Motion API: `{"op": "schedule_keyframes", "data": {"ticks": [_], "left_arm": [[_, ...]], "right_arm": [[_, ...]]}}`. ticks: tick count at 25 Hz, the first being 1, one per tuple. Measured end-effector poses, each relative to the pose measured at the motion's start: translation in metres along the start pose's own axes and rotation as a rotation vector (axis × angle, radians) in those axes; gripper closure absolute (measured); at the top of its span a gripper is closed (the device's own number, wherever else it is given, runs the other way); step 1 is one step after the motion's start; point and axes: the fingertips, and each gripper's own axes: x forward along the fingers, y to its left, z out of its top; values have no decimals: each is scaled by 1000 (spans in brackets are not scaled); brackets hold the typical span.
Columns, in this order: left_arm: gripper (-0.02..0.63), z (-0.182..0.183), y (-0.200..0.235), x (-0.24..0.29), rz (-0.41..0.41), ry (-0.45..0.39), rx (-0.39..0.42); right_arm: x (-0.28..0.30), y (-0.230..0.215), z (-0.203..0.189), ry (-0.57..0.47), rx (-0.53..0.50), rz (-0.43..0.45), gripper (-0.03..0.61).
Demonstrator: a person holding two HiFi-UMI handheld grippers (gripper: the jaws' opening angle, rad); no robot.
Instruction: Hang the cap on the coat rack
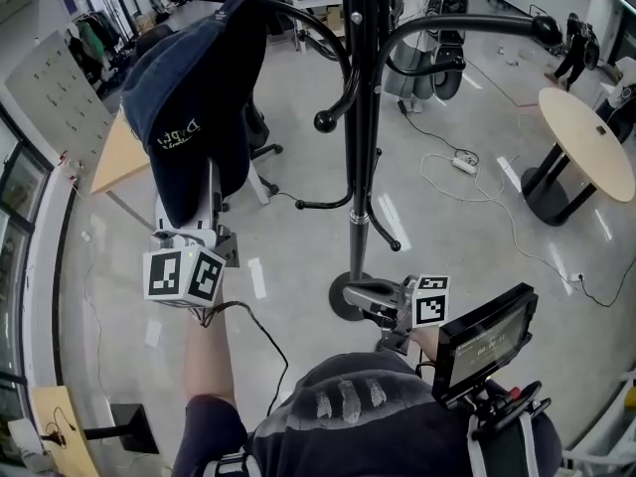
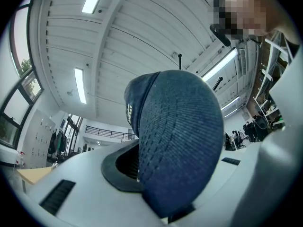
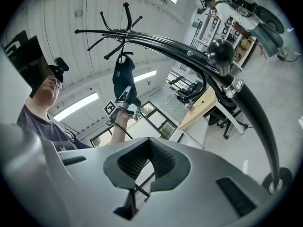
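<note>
Jaws of the left gripper (image 1: 213,189) are clamped on the dark blue cap (image 1: 194,107), while those of the right gripper (image 1: 366,296) sit together with nothing between them. Tallest here is the black coat rack (image 1: 363,117), standing on the glossy floor (image 1: 298,266) between the two grippers. The cap is raised to the left of the rack, its crown by one curved arm (image 1: 303,20) (whether they touch I cannot tell). Low down, the right gripper points near the rack's foot.

Navy cap (image 1: 196,102), blk rack (image 1: 363,117)
</note>
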Motion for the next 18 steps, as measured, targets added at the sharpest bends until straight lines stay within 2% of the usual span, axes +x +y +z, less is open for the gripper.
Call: {"op": "schedule_keyframes", "data": {"ticks": [13, 18], "left_arm": [[497, 1, -3, -6, -48, 11, 12], [497, -3, -2, 1, -68, 0, 32]], "right_arm": [[10, 14, -5, 12, -5, -4, 574], [11, 7, -1, 9, -7, -9, 574]]}}
